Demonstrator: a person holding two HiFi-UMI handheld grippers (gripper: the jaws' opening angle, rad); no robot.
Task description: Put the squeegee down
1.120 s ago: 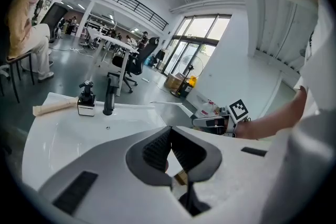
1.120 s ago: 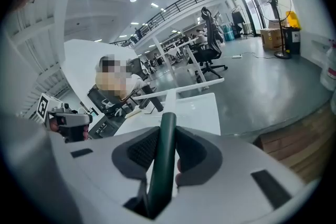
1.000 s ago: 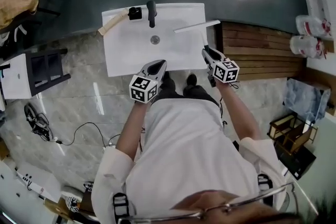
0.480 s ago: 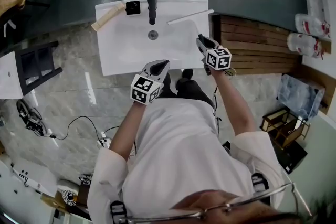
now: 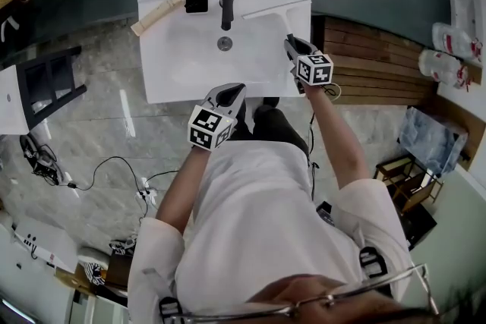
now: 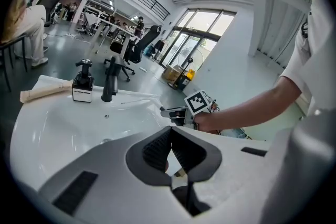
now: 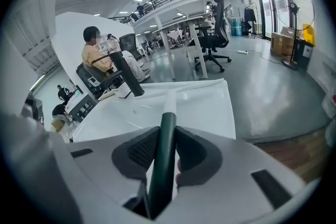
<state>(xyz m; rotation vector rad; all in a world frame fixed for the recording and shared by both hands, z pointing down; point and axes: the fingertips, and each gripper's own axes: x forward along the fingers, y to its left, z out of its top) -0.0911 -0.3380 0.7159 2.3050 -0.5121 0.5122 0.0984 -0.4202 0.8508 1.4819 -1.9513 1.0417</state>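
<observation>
I judge the set-down is under way. My right gripper [image 7: 167,147] pinches the squeegee [image 7: 166,126] by its dark green handle, jaws partly closed around it. Ahead of that gripper, the white blade reaches over the far corner of the sink [image 5: 175,83]; I cannot tell if it touches. Next I should lower it, then release. My left gripper [image 6: 169,139] is pressed together, empty.

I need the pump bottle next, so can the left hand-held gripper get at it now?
Probably yes: the left hand-held gripper sits empty, jaws together, by the sink, with only bare basin before the pump bottle; the faucet stands beside it.
</observation>
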